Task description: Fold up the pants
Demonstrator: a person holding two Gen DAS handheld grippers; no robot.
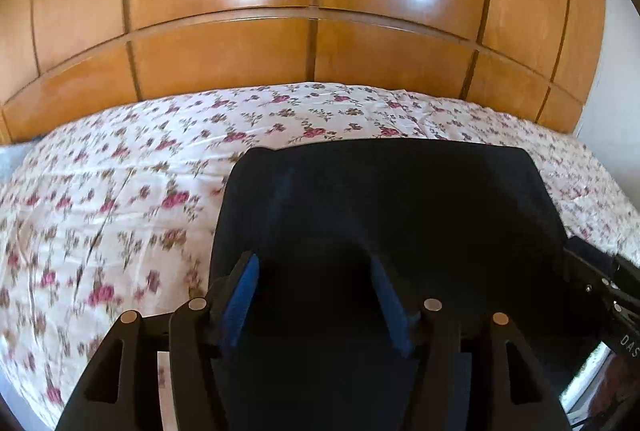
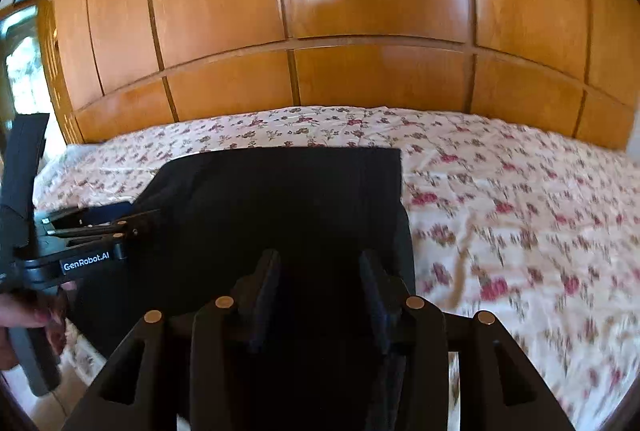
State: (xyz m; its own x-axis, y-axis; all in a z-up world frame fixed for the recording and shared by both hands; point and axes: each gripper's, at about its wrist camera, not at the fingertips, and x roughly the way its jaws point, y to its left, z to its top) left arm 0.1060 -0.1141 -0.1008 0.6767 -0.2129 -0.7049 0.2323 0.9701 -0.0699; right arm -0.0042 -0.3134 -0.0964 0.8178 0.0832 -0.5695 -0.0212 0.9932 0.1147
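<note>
Left tool jaws apart, over folded pants

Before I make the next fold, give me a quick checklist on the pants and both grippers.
1. Pants lying flat on the bedspread: ok.
2. Far edge straight: ok.
3. Left gripper open, over the near part of the pants: ok.
4. Right gripper open, no fabric pinched: ok.
5. Near hem position: cannot tell, hidden under the grippers.
6. Bedspread bare around the pants: ok.
</note>
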